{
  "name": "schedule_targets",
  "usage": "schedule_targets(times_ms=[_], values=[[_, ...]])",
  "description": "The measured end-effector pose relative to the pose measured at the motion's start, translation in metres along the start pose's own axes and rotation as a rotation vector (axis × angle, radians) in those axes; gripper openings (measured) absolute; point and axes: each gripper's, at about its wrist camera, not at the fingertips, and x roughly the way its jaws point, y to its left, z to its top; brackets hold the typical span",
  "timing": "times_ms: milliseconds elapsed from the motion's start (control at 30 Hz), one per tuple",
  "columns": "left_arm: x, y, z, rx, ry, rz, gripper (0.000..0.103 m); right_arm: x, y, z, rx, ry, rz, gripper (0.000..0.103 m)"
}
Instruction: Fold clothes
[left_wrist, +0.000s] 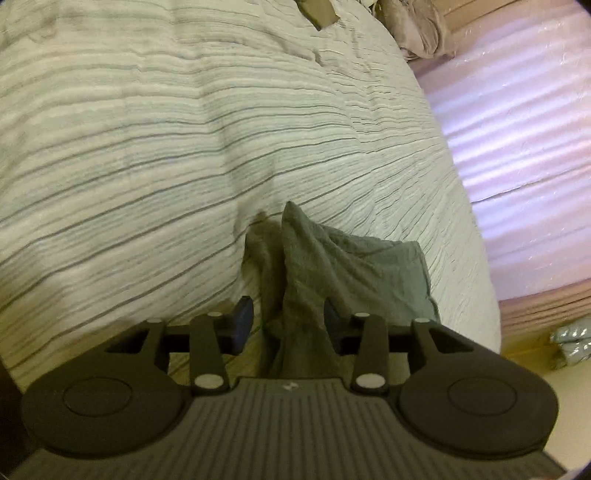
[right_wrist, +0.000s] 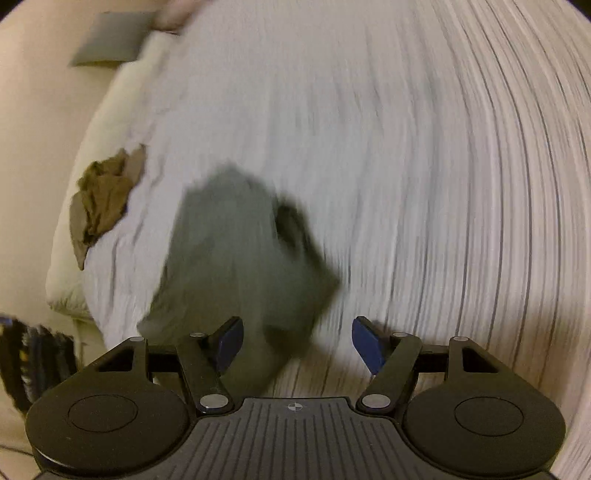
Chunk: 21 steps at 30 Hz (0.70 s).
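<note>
The green cloth (left_wrist: 343, 266) lies bunched on the striped bedspread (left_wrist: 147, 147), low in the left wrist view, around six o'clock from the middle of the bed. One corner stands up in a peak and a fold runs down from it toward the camera. In the right wrist view the same cloth (right_wrist: 229, 251) is a blurred dark heap at about seven o'clock from the picture's centre, resting on the bedspread (right_wrist: 424, 166).

The left gripper (left_wrist: 289, 325) has its jaws parted with the cloth's near fold lying between them; the blue pads do not look pressed on the fabric, though the right-hand pad sits close against it. The right gripper (right_wrist: 297, 341) stands spread wide, and the cloth's edge reaches in only beside its left pad, so nothing is pinched there.

This looks like a release between folds: the piece is dropped in a rough heap, not yet a flat, squared shape. The next move likely calls for finding two clear corners or an edge, taking one in each gripper and drawing the fabric flat before folding it over.

Farther out, a brown crumpled garment (right_wrist: 105, 195) lies at nine o'clock near the bed's edge, and a grey folded piece (right_wrist: 110, 38) sits at eleven o'clock.
</note>
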Motion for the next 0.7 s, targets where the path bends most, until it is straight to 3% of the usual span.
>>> schedule_targets(times_ms=[100, 200, 300, 333, 367, 400, 433, 567, 700], values=[[0.009, 0.003, -0.007, -0.028, -0.006, 0.001, 0.038, 0.011, -0.002, 0.044, -0.121, -0.009, 0.050, 0.069], [0.018, 0.008, -0.010, -0.085, -0.053, -0.026, 0.039, 0.055, 0.001, 0.077, -0.181, 0.086, 0.144, 0.069], [0.026, 0.018, -0.011, -0.178, -0.093, -0.062, 0.035, 0.105, -0.004, 0.096, -0.130, 0.199, 0.240, 0.069], [0.029, 0.022, -0.011, -0.205, -0.102, -0.075, 0.026, 0.118, -0.009, 0.098, -0.101, 0.234, 0.267, 0.069], [0.031, 0.021, -0.009, -0.205, -0.099, -0.079, 0.010, 0.128, -0.013, 0.099, -0.068, 0.244, 0.286, 0.068], [0.034, 0.020, -0.006, -0.204, -0.096, -0.083, 0.006, 0.126, -0.013, 0.097, -0.057, 0.225, 0.295, 0.058], [0.034, 0.016, -0.002, -0.185, -0.093, -0.083, 0.005, 0.119, -0.011, 0.095, -0.059, 0.198, 0.300, 0.010], [0.033, -0.016, 0.022, -0.026, -0.063, -0.119, 0.003, 0.090, -0.005, 0.088, -0.064, 0.089, 0.321, 0.009], [0.063, -0.067, 0.055, 0.183, 0.017, -0.197, 0.003, 0.028, -0.016, 0.071, -0.005, -0.088, 0.273, 0.009]])
